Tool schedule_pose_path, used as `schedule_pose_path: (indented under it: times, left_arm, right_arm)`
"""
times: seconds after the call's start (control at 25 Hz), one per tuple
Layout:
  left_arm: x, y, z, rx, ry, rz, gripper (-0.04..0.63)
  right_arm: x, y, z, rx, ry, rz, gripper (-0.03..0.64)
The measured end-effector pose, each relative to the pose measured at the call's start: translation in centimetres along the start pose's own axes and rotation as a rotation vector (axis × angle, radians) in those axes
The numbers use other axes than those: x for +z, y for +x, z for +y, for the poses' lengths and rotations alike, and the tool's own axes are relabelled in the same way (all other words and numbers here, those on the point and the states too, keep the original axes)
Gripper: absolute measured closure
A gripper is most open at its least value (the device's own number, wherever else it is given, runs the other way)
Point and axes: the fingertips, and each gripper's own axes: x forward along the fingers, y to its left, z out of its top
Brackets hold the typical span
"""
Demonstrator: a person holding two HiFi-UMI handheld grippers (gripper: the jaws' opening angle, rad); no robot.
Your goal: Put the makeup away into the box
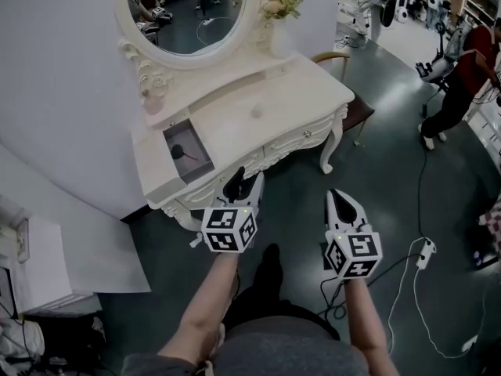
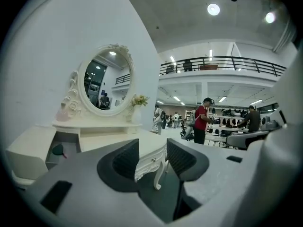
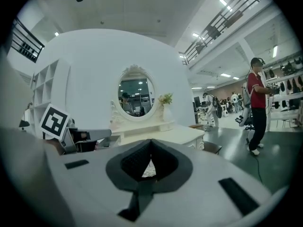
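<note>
Head view: a white dressing table point(image 1: 297, 100) stands at twelve o'clock, and its open box point(image 1: 200, 163), a grey recess at ten o'clock from the left gripper point(image 1: 244, 182), holds a dark round makeup piece point(image 1: 180, 152). Left gripper view shows those jaws apart with nothing between them, while the right gripper point(image 1: 338, 196), at three o'clock of the left, has its jaws tip to tip and empty. With makeup lying in the box and both tongs bare, the step looks between pieces or finished. The next move likely calls for reaching toward twelve o'clock for anything left on the top.
</note>
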Motion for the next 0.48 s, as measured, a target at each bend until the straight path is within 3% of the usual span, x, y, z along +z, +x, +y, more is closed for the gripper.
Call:
schedule_pose_path:
  times: [0.2,0.48]
  left_arm:
    - [1.5,5.4,3.4,0.004,0.038,0.013,0.408]
    - [2.0,12.0,7.8,-0.003,0.026,0.051,0.397]
  right_arm:
    - [1.2,6.0,-1.1,-0.014,0.023,0.008,0.612]
    - [2.6,13.2,-2.1,-0.04,0.033,0.027,0.612]
